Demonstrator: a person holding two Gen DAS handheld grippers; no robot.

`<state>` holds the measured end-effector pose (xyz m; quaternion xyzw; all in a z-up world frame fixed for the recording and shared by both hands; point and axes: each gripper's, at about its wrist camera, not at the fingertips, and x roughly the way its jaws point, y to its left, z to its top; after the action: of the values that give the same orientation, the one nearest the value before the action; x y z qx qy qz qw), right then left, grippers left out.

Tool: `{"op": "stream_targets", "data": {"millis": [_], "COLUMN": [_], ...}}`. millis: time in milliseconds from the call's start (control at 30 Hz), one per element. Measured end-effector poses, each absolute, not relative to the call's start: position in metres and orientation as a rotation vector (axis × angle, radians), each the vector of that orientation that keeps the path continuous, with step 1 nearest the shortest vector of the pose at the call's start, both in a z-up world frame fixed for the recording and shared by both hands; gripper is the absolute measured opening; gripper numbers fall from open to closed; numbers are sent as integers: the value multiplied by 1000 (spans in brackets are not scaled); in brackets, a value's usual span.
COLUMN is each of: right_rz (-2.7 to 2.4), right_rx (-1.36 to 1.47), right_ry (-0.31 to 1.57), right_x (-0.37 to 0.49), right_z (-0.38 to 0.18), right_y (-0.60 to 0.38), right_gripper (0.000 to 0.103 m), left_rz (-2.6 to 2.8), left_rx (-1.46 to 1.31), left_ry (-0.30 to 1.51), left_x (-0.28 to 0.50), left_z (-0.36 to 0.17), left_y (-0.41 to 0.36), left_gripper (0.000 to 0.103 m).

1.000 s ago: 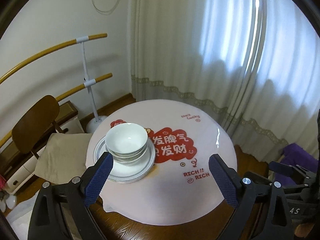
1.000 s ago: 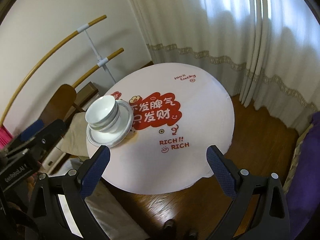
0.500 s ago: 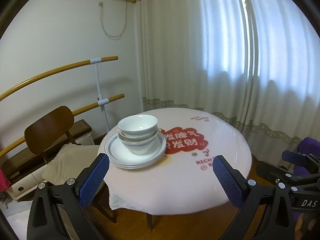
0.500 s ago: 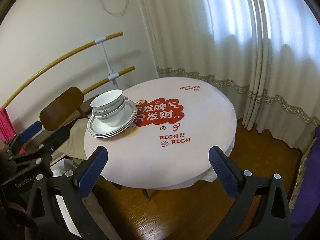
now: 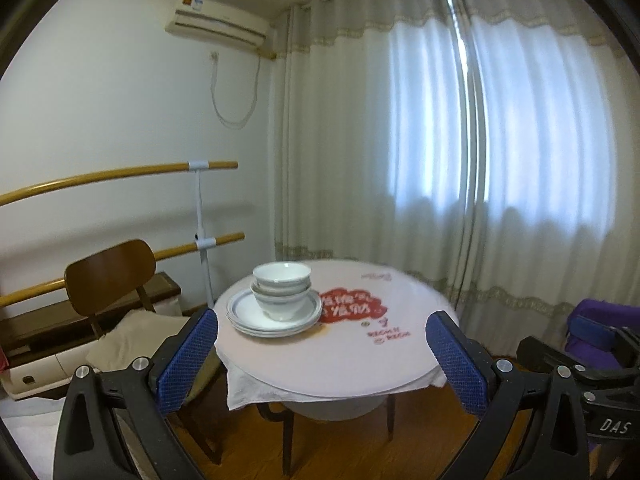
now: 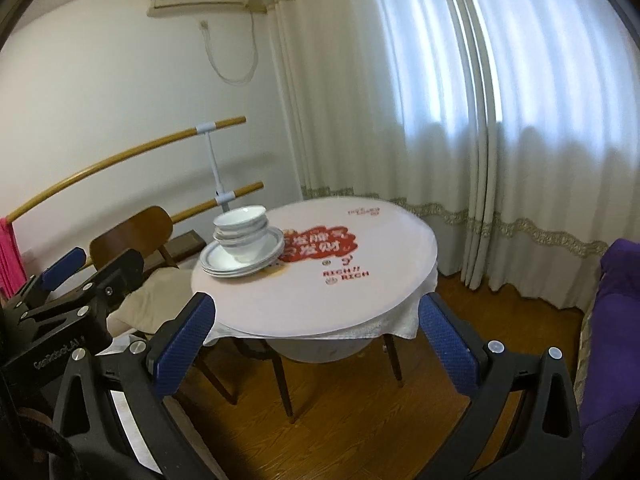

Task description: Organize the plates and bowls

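Observation:
Stacked white bowls (image 5: pixel 281 290) sit on a stack of grey-rimmed white plates (image 5: pixel 274 318) on the left side of a round table (image 5: pixel 344 364) with a white cloth and red print. The bowls (image 6: pixel 241 236) and plates (image 6: pixel 242 262) also show in the right wrist view. My left gripper (image 5: pixel 322 360) is open and empty, held well back from the table. My right gripper (image 6: pixel 316 344) is open and empty, also back from the table (image 6: pixel 320 308). The left gripper's body (image 6: pixel 72 300) shows at the left of the right wrist view.
A brown wooden chair (image 5: pixel 112 280) with a beige cushion stands left of the table. Curved wooden rails (image 5: pixel 120 174) run along the wall. White curtains (image 5: pixel 480 160) hang behind. A purple seat (image 6: pixel 616 320) is at the right. The floor is brown wood.
Both grippers have drawn back and lowered, tilting up from a top-down view to a near-level one. The table and dish stack look smaller and farther. Both stay open.

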<state>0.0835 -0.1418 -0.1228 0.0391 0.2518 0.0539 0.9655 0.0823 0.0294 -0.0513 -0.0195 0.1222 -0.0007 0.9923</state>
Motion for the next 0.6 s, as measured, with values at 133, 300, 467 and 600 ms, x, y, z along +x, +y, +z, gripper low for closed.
{"op": "stream_targets", "data": {"millis": [133,300,467,600], "right_rz": [102,108,108,109], "right_rx": [71,58,51,62], "right_ry": [455,402,369,356], "right_x": [57,32,14,7], "right_z": [-102,-87,-78,-75], "right_y": [-137,-134,-137,-141], "right_gripper": [103,103,103,103], "left_rz": [2,-14,-25,-24], "left_rx": [-47,-62,-53,-50], "left_ry": [206,173,164,157], "left_x": [47,13,-10,-25], "left_z": [-51,-54,-61,-63], "left_y": [32,30,23,19], "left_gripper": [102,102,102,102]}}
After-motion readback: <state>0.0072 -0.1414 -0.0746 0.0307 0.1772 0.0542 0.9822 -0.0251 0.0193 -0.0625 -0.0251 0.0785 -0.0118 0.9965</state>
